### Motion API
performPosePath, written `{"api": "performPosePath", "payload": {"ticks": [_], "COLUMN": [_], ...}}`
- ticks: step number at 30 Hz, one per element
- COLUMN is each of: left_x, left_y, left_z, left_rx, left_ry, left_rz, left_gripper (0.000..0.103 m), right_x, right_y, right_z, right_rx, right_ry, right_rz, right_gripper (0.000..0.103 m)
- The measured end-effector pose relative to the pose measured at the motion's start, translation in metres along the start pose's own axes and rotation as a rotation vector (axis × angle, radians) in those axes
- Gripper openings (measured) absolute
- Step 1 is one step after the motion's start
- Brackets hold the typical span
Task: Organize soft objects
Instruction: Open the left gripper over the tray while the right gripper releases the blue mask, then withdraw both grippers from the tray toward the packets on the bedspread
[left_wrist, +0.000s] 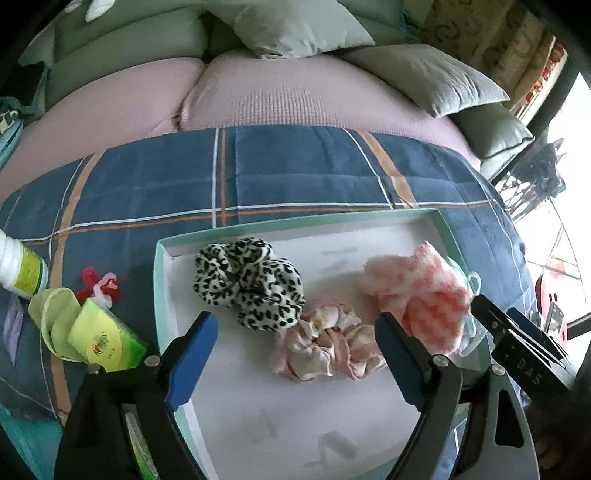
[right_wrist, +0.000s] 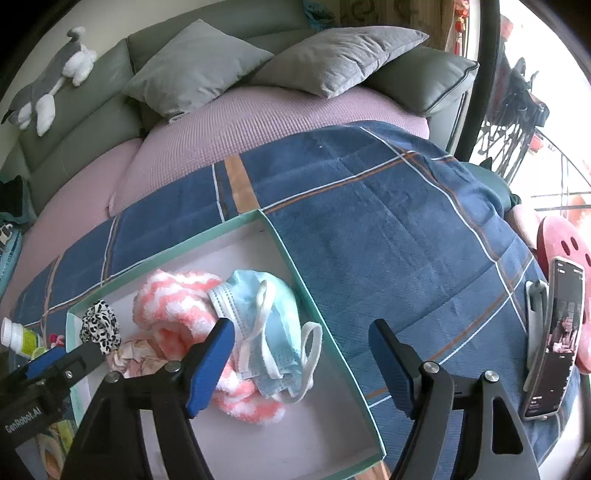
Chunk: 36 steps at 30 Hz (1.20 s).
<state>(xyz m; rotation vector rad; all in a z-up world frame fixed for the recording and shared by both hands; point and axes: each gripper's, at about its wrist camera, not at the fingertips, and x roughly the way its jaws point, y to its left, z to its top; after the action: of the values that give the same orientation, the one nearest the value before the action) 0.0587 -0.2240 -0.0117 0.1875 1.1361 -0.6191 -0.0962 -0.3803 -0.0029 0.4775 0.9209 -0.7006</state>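
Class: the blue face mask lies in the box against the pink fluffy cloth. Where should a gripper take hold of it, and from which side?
Probably by the ear loop of the mask near the box's right wall. That loop stands clear of the pleated body, so the fingers could close on it alone. Come from above with the right gripper, already open beside it, which avoids snagging the pink cloth.

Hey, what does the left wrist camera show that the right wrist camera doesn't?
Only the left wrist view shows the green tissue pack and the light green cloth on the blanket left of the box.

Only the right wrist view shows the phone on its stand, the plush dog on the sofa back, and the blue face masks clearly.

Both show the green-rimmed box, leopard scrunchie, pink-and-white fuzzy cloth, and white bottle.
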Motion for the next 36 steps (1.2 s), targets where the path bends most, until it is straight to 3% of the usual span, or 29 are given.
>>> {"api": "performPosePath", "payload": {"ticks": [4, 6, 16, 24, 28, 33, 36], "left_x": [-0.001, -0.003, -0.009, -0.024, -0.035, -0.049, -0.057], "left_y": [0.007, 0.011, 0.024, 0.022, 0.028, 0.034, 0.044], "left_z": [0.003, 0.004, 0.009, 0.011, 0.012, 0.013, 0.014], "left_rx": [-0.039, -0.06, -0.084, -0.022, -0.057, -0.059, -0.087], "left_ry": [-0.035, -0.067, -0.101, -0.149, -0.173, -0.209, -0.207], "left_rz": [0.025, 0.051, 0.098, 0.181, 0.187, 0.247, 0.221], "left_gripper": [0.097, 0.102, 0.103, 0.103, 0.103, 0.103, 0.103], "right_x": [-0.001, -0.003, -0.005, -0.015, -0.022, -0.039, -0.049], "right_y": [-0.005, -0.007, -0.006, 0.001, 0.006, 0.013, 0.02], "right_z": [0.0, 0.0, 0.002, 0.003, 0.005, 0.008, 0.009], "right_rx": [0.016, 0.021, 0.013, 0.002, -0.003, -0.011, -0.024], "right_ry": [-0.01, -0.023, -0.041, -0.066, -0.095, -0.161, -0.192], "right_rz": [-0.013, -0.015, -0.027, -0.036, -0.025, -0.007, 0.014], "right_gripper": [0.099, 0.103, 0.103, 0.103, 0.103, 0.103, 0.103]}}
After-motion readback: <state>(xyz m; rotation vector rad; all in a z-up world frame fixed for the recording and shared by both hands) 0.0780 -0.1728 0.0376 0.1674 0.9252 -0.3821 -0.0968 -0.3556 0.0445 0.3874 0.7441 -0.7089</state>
